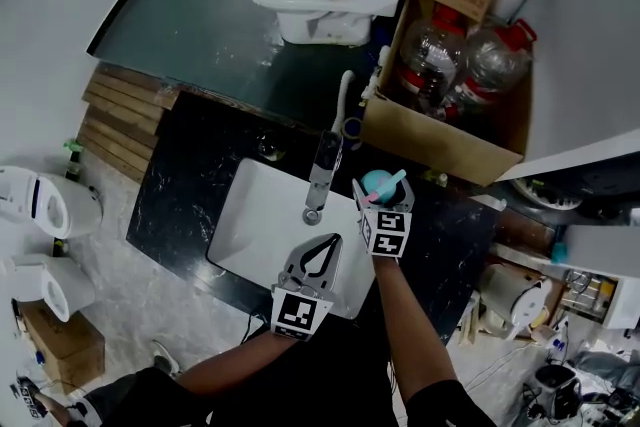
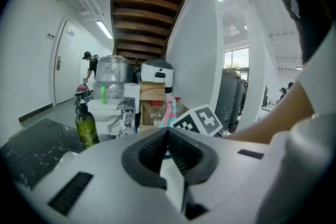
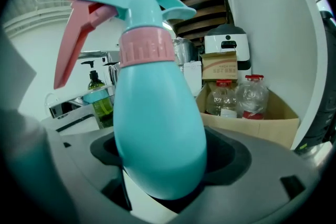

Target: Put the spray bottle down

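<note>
The right gripper (image 1: 372, 197) squeezes the blue spray bottle (image 3: 157, 113). Lower it upright onto the dark counter (image 1: 455, 237) by the sink (image 1: 255, 215), then let go. The left gripper (image 2: 167, 134) has its jaws closed, with nothing inside.

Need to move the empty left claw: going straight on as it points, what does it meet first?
Most likely the faucet, just beyond the left claw, whose tips are shut on nothing. Height is unclear from the head view, so it might pass beside it.
</note>
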`<action>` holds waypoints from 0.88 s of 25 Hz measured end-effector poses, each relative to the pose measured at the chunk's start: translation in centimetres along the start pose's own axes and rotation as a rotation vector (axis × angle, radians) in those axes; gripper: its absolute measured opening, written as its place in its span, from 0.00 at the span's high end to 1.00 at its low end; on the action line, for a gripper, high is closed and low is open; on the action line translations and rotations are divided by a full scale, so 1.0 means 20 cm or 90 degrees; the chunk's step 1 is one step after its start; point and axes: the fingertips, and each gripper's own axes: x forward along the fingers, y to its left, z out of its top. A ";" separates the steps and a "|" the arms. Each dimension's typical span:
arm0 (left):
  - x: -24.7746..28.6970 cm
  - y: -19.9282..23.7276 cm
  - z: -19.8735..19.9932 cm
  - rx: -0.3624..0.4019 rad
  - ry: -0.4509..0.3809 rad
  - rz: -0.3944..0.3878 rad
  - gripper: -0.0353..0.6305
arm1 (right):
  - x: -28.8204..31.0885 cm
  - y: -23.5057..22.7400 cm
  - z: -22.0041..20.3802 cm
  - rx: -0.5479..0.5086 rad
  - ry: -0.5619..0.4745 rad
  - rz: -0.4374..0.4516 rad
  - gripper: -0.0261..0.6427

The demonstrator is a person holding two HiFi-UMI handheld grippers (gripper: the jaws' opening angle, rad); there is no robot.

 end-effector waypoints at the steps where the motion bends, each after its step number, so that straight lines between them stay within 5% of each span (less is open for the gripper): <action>1: -0.01 0.00 0.00 -0.001 0.002 0.001 0.93 | 0.00 0.00 0.00 0.006 0.001 0.001 0.33; 22: -0.11 -0.01 -0.08 -0.031 0.005 0.018 0.93 | 0.03 -0.02 -0.02 0.020 0.013 -0.011 0.33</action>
